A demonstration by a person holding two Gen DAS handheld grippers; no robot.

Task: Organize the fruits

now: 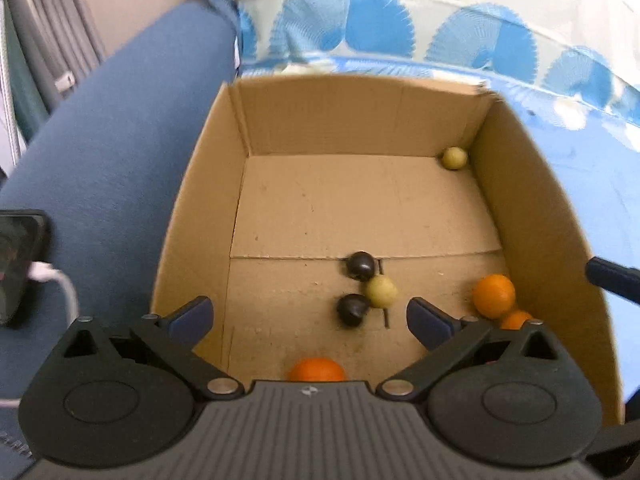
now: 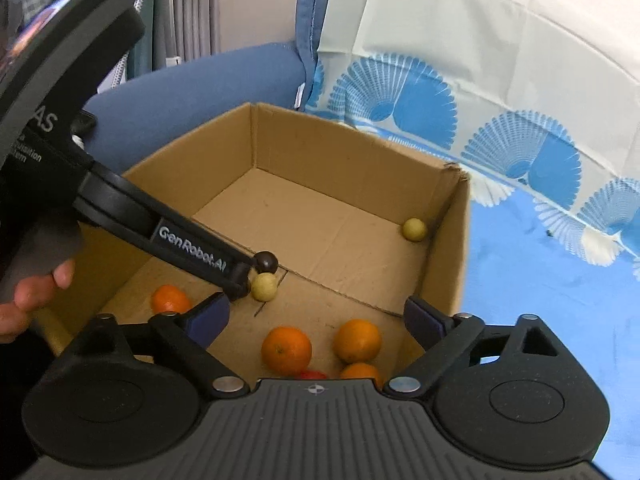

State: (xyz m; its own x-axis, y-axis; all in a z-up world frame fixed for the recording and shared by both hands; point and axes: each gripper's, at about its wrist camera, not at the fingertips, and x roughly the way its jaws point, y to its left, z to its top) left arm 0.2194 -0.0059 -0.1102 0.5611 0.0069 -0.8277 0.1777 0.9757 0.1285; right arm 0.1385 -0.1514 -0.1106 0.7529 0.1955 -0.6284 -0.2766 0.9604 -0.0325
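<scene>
Inside an open brown cardboard box point(image 1: 360, 208), whose flaps are folded out and whose walls stand high on all four sides, small round fruits are gathered so that none can roll away. Near the middle seam of the box floor a pale yellow-green round fruit point(image 1: 381, 290) is seen touching two dark, almost black round fruits point(image 1: 361, 265), one behind it and one in front. A second pale yellow-green fruit point(image 1: 454, 158) is lodged alone in the far right corner, well apart from the cluster. Several bright orange citrus fruits point(image 2: 286, 350) are collected against the near wall, with a small patch of something red point(image 2: 313, 374) just visible behind the claw body; what it is cannot be told. The left claw point(image 1: 310, 318) is held above the near part of the box with its blue-padded fingers spread wide and nothing between them, so it is judged to be released. The right claw point(image 2: 316, 320) is likewise spread wide and empty above the oranges. In the right wrist view the left claw's black arm is seen reaching down to the central cluster, gripped by a person's hand point(image 2: 28, 296) at the picture's left edge. The box is set on a cloth-covered table point(image 2: 560, 280), the cloth being light blue with white and blue fan-shaped prints. A blue upholstered armrest point(image 1: 112, 152) lies to the left, with a dark phone point(image 1: 18, 264) and white cable point(image 1: 60, 284) on it; grey curtains hang beyond.
</scene>
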